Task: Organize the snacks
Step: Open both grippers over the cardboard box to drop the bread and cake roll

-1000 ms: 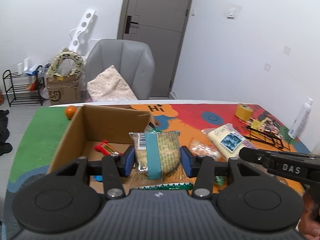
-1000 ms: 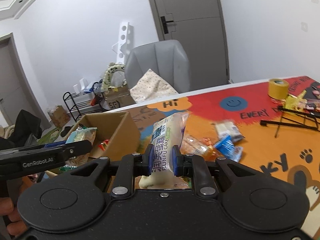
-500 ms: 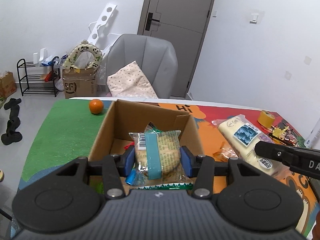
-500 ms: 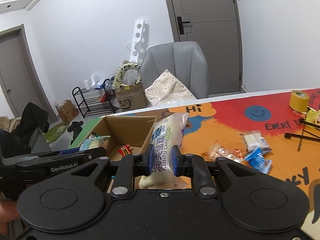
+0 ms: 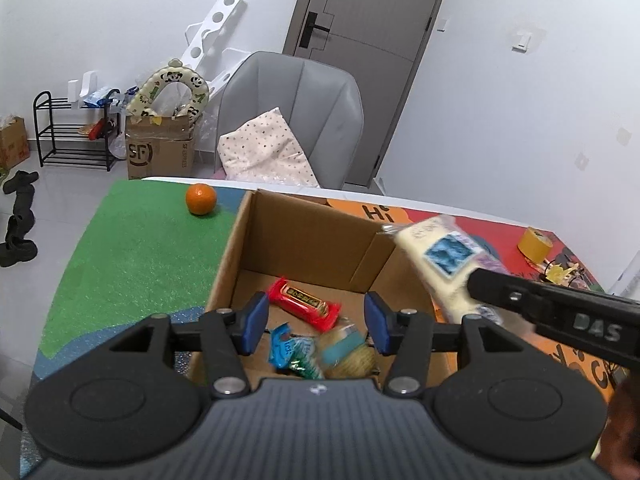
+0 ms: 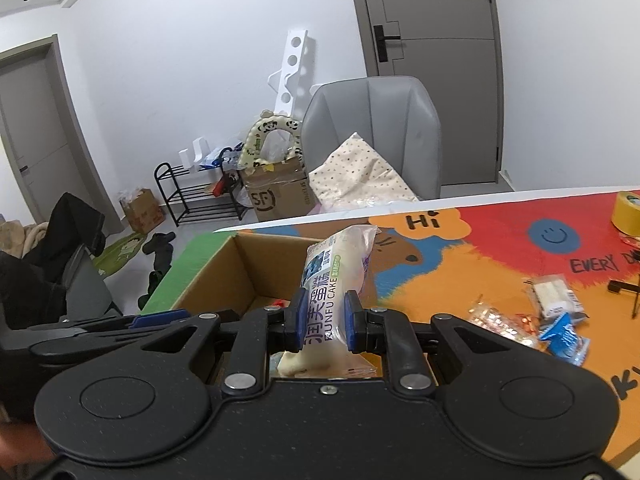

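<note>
Left wrist view is showing my left hand-held gripper (image 5: 314, 330) in the lower middle of the frame, and its jaws are opening with nothing pressed between the blue pads. Under them, in the cardboard box (image 5: 244, 240), a biscuit pack with a teal band (image 5: 348, 354) is lying blurred beside a blue wrapper (image 5: 288, 350) and a red bar (image 5: 304, 308). An orange (image 5: 201, 199) is sitting on the green part of the tabletop (image 5: 132, 248), at the upper left of the box.

In the right wrist view my right hand-held gripper (image 6: 323, 322) is pinching the cake pack (image 6: 336, 276) near its lower half, in the middle of the frame, close to the right edge of the box. I am judging this pack as light and soft: the film is slippery and the cake can be squashed, so I am thinking a hold across the body is better than a hold on the thin sealed end. More small snacks (image 6: 556, 312) are waiting at the right on the tabletop.
</note>
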`<action>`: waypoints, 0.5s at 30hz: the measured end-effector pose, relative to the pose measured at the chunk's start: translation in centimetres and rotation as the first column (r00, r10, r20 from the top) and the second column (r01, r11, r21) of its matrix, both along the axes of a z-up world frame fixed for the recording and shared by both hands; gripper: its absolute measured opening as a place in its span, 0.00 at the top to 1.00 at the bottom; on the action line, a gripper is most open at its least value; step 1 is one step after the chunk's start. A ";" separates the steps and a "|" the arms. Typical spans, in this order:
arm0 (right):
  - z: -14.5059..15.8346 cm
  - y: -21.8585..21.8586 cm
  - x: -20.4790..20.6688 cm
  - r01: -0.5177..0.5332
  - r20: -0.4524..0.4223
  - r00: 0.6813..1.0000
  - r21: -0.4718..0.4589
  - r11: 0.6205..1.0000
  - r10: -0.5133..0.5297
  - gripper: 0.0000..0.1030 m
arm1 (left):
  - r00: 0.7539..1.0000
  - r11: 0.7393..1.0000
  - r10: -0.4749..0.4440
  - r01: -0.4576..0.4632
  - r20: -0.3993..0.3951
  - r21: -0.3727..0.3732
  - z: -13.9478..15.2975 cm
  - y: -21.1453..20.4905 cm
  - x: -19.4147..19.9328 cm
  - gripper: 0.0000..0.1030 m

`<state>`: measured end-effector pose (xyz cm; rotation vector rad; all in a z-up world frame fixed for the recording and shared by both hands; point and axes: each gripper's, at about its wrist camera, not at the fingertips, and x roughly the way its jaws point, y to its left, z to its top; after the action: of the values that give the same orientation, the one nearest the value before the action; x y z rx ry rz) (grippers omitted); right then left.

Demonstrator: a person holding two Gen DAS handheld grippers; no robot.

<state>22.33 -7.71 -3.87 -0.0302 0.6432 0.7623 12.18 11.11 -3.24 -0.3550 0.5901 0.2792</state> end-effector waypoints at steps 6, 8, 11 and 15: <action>0.2 -0.4 0.2 -0.018 -0.038 0.999 0.077 0.997 0.021 0.57 | 1.000 1.000 0.010 -0.010 0.002 -0.001 0.3 -0.1 -0.9 0.34; 0.4 -1.0 -0.1 -0.008 -0.023 1.000 0.078 0.997 0.010 0.47 | 1.000 1.000 0.022 -0.022 0.001 -0.001 0.4 -0.2 -1.2 0.26; 0.4 -2.1 -0.3 0.010 -0.025 1.000 0.072 0.997 -0.008 0.43 | 1.000 0.999 0.031 -0.031 0.002 0.010 0.5 -0.6 -1.5 0.17; 0.0 -4.0 -0.9 0.030 -0.012 0.999 0.052 0.998 -0.029 0.19 | 1.000 1.000 0.010 -0.010 -0.005 0.001 0.5 -1.5 -1.6 0.10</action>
<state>21.40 -11.66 -3.85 0.0312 0.6327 0.7506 10.56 9.62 -2.76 -0.3565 0.5932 0.2900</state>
